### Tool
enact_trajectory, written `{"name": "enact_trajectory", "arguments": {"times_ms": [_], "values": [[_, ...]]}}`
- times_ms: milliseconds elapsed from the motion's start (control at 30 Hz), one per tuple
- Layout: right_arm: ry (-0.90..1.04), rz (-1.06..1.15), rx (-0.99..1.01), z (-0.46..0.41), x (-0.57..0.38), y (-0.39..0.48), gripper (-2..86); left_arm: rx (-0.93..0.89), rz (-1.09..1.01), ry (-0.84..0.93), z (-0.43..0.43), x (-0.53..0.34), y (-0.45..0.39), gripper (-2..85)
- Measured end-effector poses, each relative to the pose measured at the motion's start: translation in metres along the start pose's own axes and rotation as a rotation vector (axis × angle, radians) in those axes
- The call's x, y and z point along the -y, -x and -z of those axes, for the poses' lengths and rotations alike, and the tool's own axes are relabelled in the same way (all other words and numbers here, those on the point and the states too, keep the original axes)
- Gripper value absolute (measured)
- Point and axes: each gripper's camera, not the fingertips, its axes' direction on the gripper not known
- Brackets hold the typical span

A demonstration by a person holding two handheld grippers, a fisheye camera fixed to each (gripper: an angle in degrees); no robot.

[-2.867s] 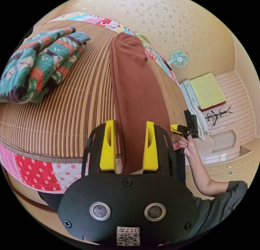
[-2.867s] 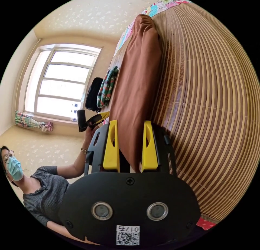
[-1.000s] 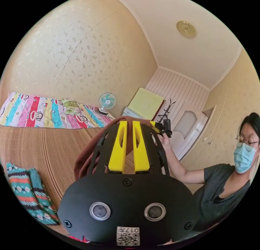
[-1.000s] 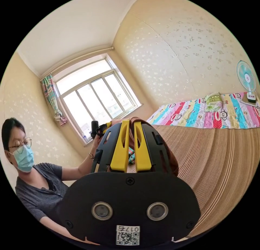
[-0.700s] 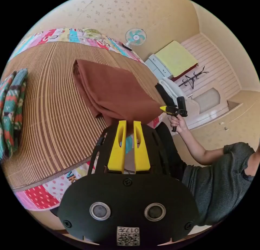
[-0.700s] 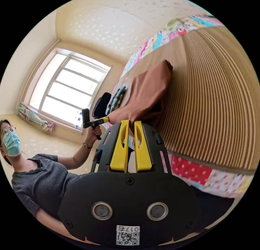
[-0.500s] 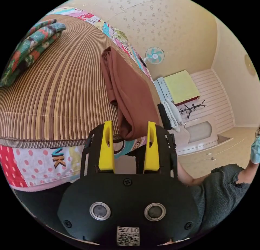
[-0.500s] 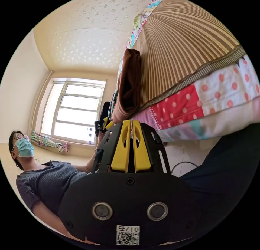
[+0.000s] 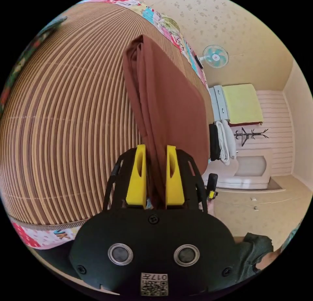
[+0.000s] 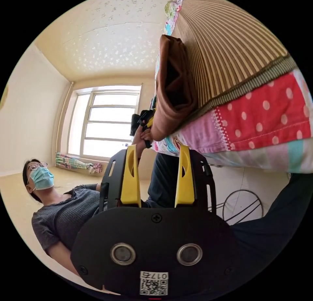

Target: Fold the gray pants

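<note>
The pants (image 9: 163, 95) are brown, not gray, and lie folded in a long stack on the bamboo mat (image 9: 65, 102), reaching to the bed's near edge. My left gripper (image 9: 156, 149) is shut on the near end of the stack, with cloth filling the gap between its yellow jaws. In the right gripper view the same folded pants (image 10: 172, 86) overhang the bed edge, showing their layered end. My right gripper (image 10: 157, 149) stands open just below and clear of them, nothing between its jaws. The left gripper (image 10: 145, 118) and a hand show beyond the pants.
A patterned knit sweater (image 9: 19, 63) lies at the mat's far left. A polka-dot quilt (image 10: 260, 118) hangs down the bed side. A fan (image 9: 214, 56), a cabinet with yellow cloth (image 9: 241, 102) and a window (image 10: 107, 118) stand around. The person (image 10: 55, 209) sits beside the bed.
Both grippers carried the pants' end over into a fold and let go. Since half a second ago the left has shut on the folded end, and the right has opened.
</note>
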Motion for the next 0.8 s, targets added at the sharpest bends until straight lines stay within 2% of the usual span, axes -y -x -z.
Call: {"name": "enact_trajectory", "arguments": {"times_ms": [133, 267, 367, 433, 467, 667, 733, 800], "values": [[-0.106, 0.01, 0.194, 0.007, 0.006, -0.01, 23.7, -0.185, 0.004, 0.068, -0.019, -0.041, 0.007, 6.5], [-0.071, 0.01, 0.201, 0.007, 0.018, -0.008, 23.7, -0.345, 0.024, 0.102, -0.017, -0.08, 0.014, 5.9], [-0.011, 0.043, 0.255, -0.003, 0.025, -0.003, 23.0, -0.334, 0.0, 0.142, -0.004, -0.096, 0.011, 5.6], [-0.021, 0.043, 0.395, -0.014, 0.026, -0.002, 21.8, -0.342, -0.004, 0.123, 0.012, -0.101, 0.012, 5.6], [-0.028, 0.044, 0.404, -0.016, 0.025, 0.0, 21.6, -0.373, -0.007, 0.102, 0.025, -0.101, 0.014, 5.6], [-0.154, 0.108, 0.365, -0.019, 0.021, 0.049, 19.6, -0.504, -0.12, 0.118, 0.076, -0.082, 0.001, 7.0], [-0.228, 0.143, 0.422, 0.0, 0.028, 0.057, 19.0, -0.557, -0.165, 0.136, 0.083, -0.08, -0.005, 7.7], [-0.301, 0.193, 0.454, 0.023, 0.037, 0.062, 18.6, -0.53, -0.179, 0.164, 0.087, -0.081, -0.005, 7.7]]}}
